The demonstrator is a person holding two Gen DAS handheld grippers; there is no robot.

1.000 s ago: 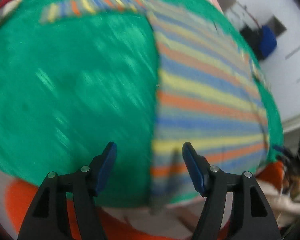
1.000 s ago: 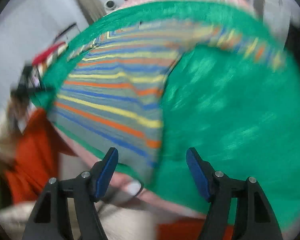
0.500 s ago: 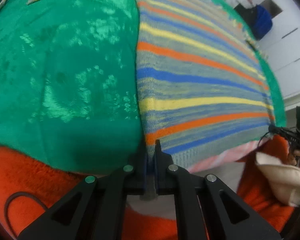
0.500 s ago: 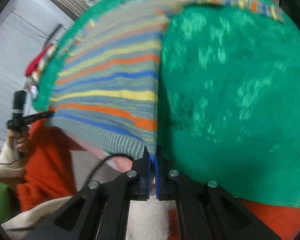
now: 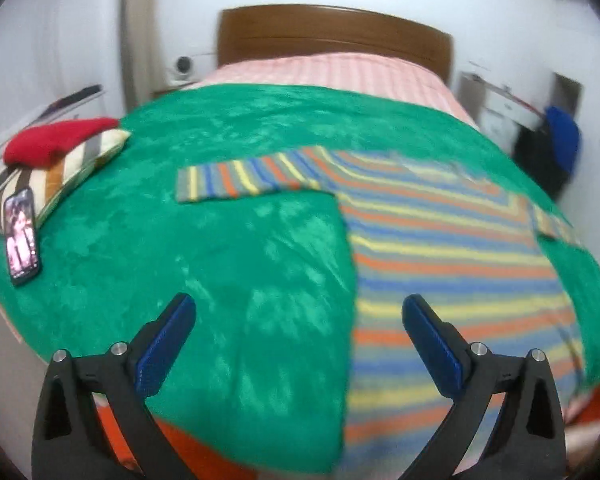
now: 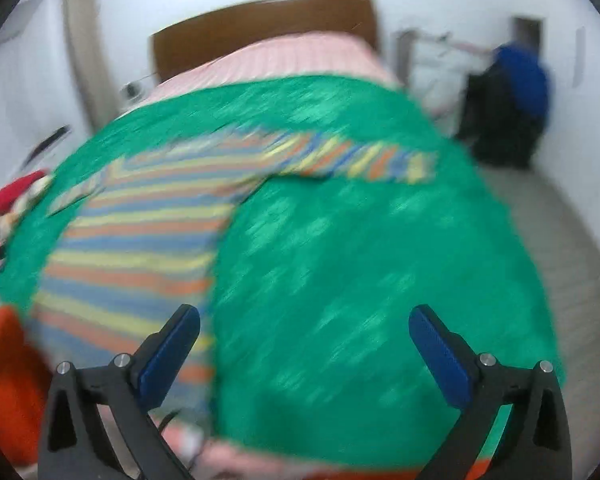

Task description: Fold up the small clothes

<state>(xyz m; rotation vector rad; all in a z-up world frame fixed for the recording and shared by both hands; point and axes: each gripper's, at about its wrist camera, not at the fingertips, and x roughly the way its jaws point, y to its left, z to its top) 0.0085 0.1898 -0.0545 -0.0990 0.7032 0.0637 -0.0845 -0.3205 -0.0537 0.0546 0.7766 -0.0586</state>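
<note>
The knitted sweater with blue, yellow, orange and grey stripes (image 5: 440,264) lies flat on the green plush blanket (image 5: 228,264) that covers the bed. Its body reaches down to the near edge of the bed, and one long sleeve (image 5: 240,178) stretches sideways toward the left edge. The other sleeve (image 6: 360,160) goes toward the right edge, as the right wrist view shows.

The sweater looks soft and light, with no stiffness, so it probably bends wherever it is lifted and sags between two holding points. The knit seems thick enough to give a good grip, and it is not fragile. The plush blanket under it may hold the cloth a little by friction, so dragging could pull wrinkles. Good places to take hold are, in this judgement, the bottom hem corners at the near edge, or the cuff of a sleeve.

The left claw (image 5: 300,340) is spread wide, its jaws opening, and nothing is between them; it hangs above the near edge of the bed, over the left side seam of the sweater. The right claw (image 6: 304,352) is also spread, its jaws opening, empty, above the right side seam.

At the left edge of the bed lie a striped cushion with a red cloth (image 5: 56,144) on it and a smartphone with lit screen (image 5: 20,236). Behind stand a brown wooden headboard (image 5: 332,32) and white walls. The right view is blurred.
</note>
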